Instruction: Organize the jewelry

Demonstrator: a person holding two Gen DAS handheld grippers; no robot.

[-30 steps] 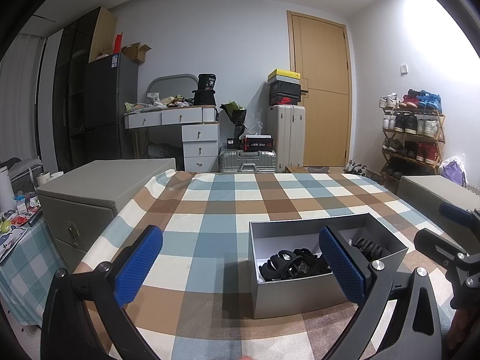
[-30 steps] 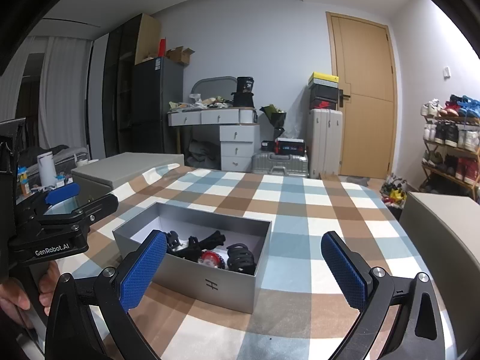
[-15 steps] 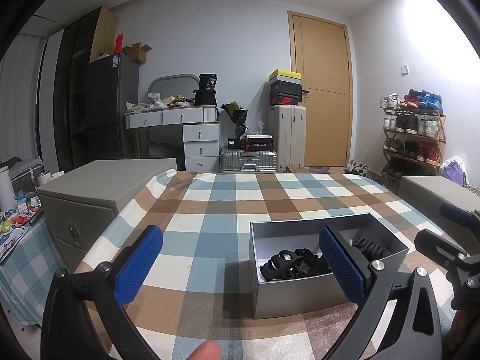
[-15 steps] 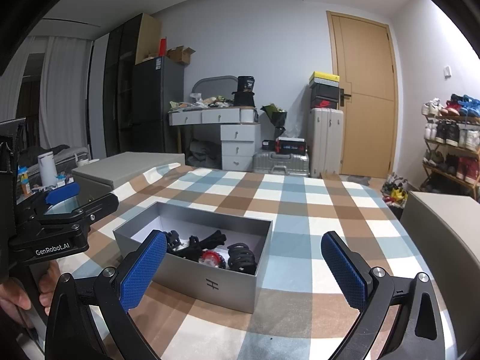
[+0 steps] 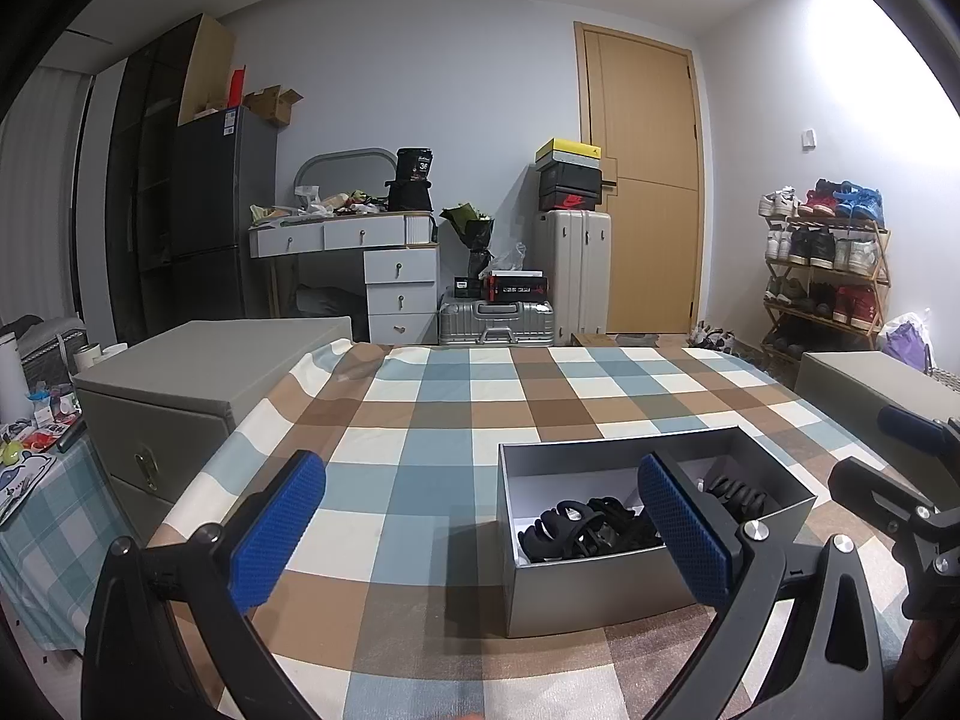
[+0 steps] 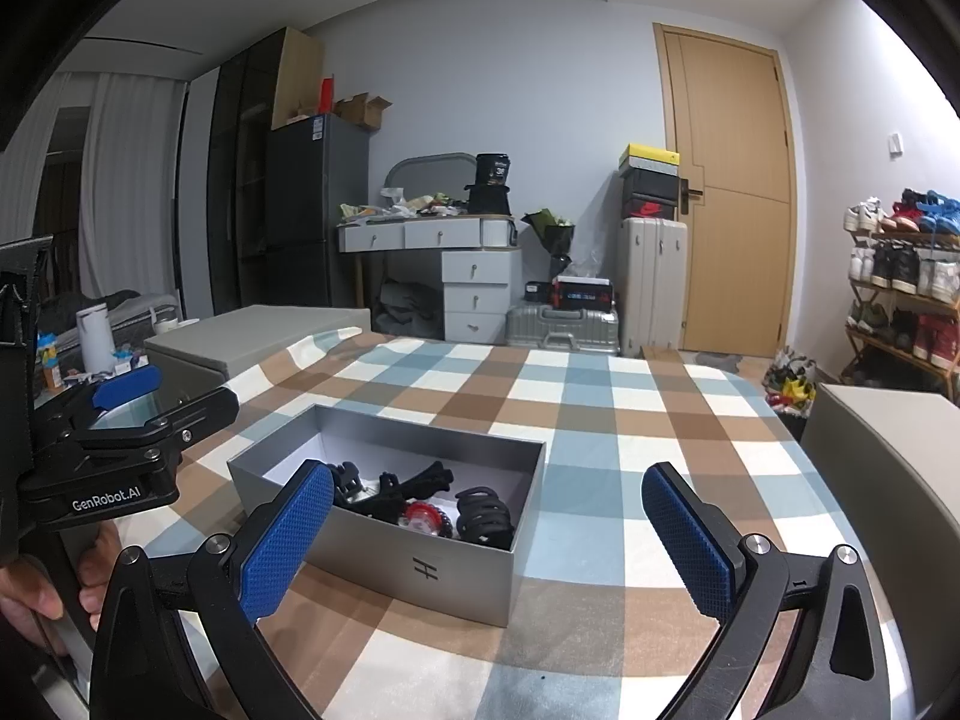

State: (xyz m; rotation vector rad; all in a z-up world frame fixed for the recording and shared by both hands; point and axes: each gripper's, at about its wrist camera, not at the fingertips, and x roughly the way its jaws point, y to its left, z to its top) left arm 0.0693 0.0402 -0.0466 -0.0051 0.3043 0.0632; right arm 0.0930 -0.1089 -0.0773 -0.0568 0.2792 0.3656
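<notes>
A grey open box (image 5: 600, 585) (image 6: 420, 564) sits on the checked tablecloth (image 5: 444, 438) (image 6: 600, 480). Inside lie black hair claws (image 5: 570, 531) (image 6: 483, 519) and a small red and white piece (image 6: 420, 519). My left gripper (image 5: 480, 522) is open above the cloth, its right finger (image 5: 684, 528) in front of the box. My right gripper (image 6: 489, 534) is open too, with the box's near right corner between its blue pads. Each gripper shows at the edge of the other's view, the left one (image 6: 120, 438) and the right one (image 5: 900, 480). Nothing is held.
Grey storage boxes flank the table at left (image 5: 204, 372) and right (image 6: 888, 468). Behind stand a white dresser (image 5: 384, 264), suitcases (image 5: 576, 276), a wooden door (image 5: 648, 180) and a shoe rack (image 5: 822, 264). A hand (image 6: 30, 588) holds the left gripper's handle.
Almost nothing differs; the views shifted very slightly. Half a second ago a fingertip showed at the bottom of the left wrist view; now it is nearly out of sight.
</notes>
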